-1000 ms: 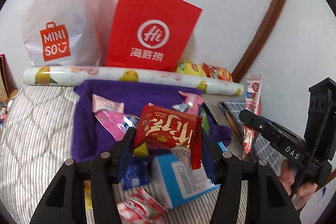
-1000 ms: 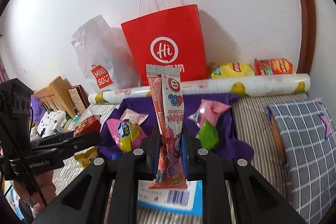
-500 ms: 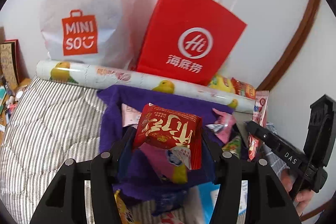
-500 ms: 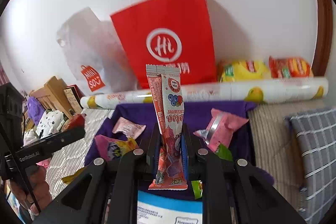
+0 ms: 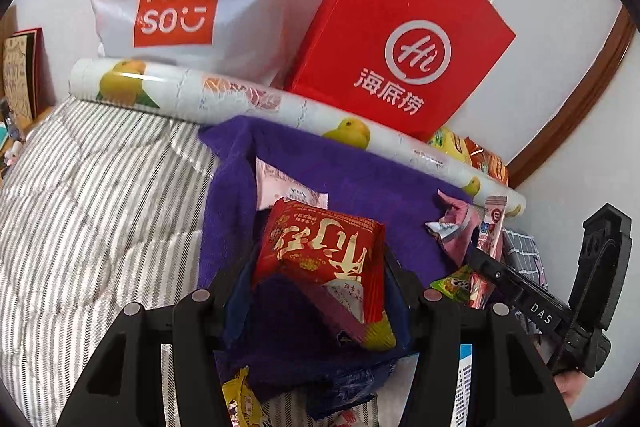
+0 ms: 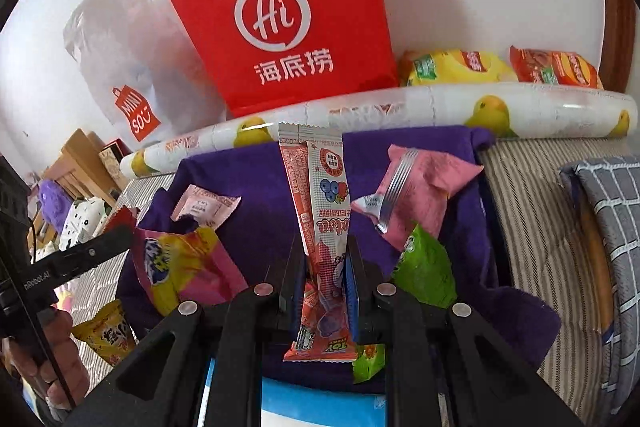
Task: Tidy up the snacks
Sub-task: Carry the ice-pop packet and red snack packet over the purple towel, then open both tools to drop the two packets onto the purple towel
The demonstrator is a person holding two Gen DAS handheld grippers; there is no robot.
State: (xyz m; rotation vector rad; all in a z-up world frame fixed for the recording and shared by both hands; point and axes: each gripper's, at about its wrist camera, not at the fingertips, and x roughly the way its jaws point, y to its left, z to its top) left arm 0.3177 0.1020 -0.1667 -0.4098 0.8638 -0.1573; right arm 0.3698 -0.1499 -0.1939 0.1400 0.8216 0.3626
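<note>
Bright, even daylight — soft shadows on wall, fisheye-bent edges, dark corners.

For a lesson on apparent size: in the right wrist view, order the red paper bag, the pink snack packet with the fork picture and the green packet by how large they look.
1. Red paper bag
2. Pink snack packet
3. Green packet, though partly hidden behind the gripper

Both grippers matte black: left gripper (image 5: pixel 318 269) had silver screws; right gripper (image 6: pixel 322 263) had blue finger pads, white "DAS" lettering.
</note>
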